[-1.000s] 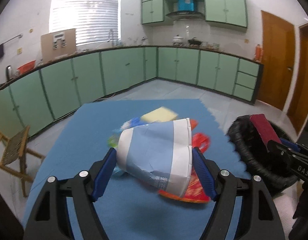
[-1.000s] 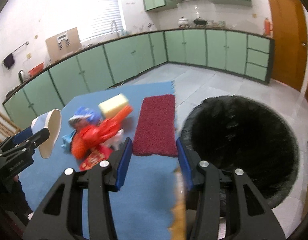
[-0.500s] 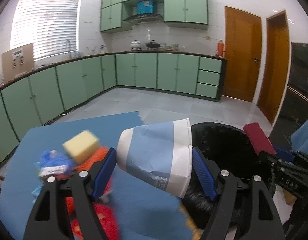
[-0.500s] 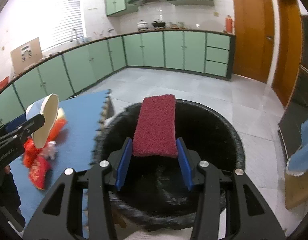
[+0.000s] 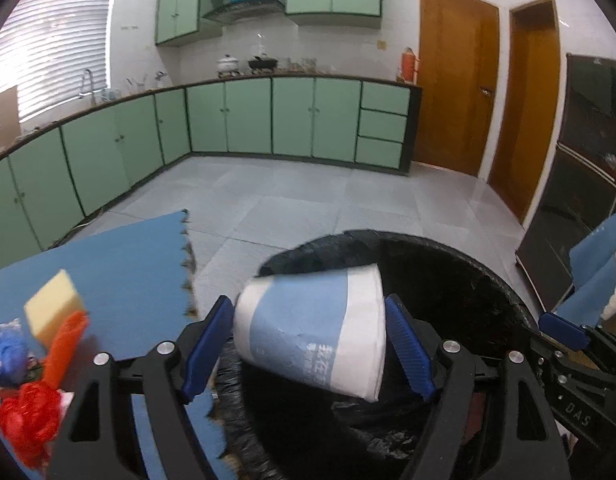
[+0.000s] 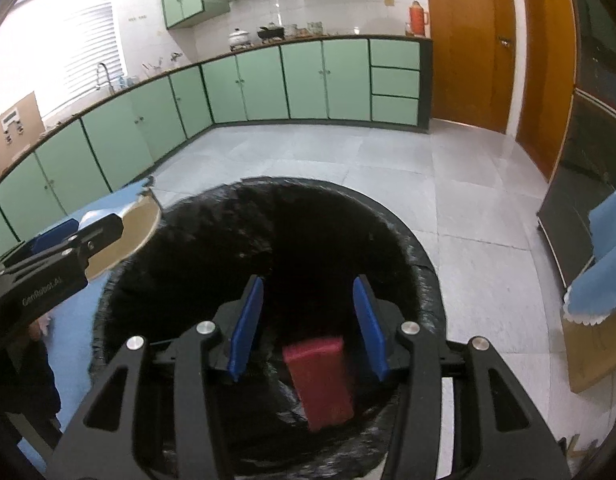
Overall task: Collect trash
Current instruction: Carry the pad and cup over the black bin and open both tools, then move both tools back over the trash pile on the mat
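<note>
Left wrist view: a crushed paper cup, white and blue, is clamped sideways between the left tongs, just above the near rim of the black-lined trash bin in the lower middle of the frame. More trash is seen on the blue mat at the lower left: a yellow sponge, an orange wrapper and something red.

In the right wrist view, the right tongs are spread wide over the bin opening and nothing is gripped by them; a dark red scrub pad is seen loose below them, inside the bin.

The drop-off step seems to be in hand. Next, the left tongs should probably be carried a little further over the opening and then opened, so that the cup falls inside and not on the rim. After this, the pieces on the mat are to be collected.
</note>
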### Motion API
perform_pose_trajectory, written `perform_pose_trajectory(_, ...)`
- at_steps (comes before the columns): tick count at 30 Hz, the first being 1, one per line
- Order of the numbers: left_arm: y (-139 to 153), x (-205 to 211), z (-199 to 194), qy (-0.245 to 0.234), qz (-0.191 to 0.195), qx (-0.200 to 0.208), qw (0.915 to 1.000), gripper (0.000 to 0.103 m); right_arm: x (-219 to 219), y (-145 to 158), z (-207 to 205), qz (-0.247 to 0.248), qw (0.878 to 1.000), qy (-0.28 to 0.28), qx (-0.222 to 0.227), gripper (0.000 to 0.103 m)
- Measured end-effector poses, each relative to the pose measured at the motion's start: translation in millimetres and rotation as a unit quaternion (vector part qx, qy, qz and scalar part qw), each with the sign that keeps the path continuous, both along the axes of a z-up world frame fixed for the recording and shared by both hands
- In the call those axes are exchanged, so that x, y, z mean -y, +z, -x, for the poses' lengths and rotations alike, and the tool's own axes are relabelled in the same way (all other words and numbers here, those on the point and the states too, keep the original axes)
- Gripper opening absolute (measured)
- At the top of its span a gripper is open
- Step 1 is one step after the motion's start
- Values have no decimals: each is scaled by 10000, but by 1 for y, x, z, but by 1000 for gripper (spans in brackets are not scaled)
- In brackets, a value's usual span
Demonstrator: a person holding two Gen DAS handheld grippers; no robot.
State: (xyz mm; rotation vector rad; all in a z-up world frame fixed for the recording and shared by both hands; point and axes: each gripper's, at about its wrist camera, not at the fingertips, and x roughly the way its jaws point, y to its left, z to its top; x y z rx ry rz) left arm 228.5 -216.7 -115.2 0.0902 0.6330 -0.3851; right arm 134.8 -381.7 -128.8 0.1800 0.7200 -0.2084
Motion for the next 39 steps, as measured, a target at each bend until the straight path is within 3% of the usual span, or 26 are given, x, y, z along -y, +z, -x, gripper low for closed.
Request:
perform_pose_trajectory(2,-2,4,-1,-114,68,-109,9999,92,4,-2,1,-31,10000,-71,10,57)
perform_pose_trajectory(10,15,-23,7,3,232,-39,9997,95,-1,9,19,58,9992,-316,241,90)
perform_pose_trajectory(15,42,-72,30,365,190,452,9981,95,-28,32,32,-24,9984,-196,522,92)
perform_pose_trajectory(21,58,-143,60,868,101,647,9941,95,-73,52,36,-47,9968,174,776,92)
perform_pose_trajectory(29,57,-230,97,1681,-59,736,9830,95,-156,61,32,72,9924,854,885,92)
perform_pose_trajectory(39,38,-306,112,2445,-250,623,9673,95,-256,55,20,-21,9821,1660,893,92)
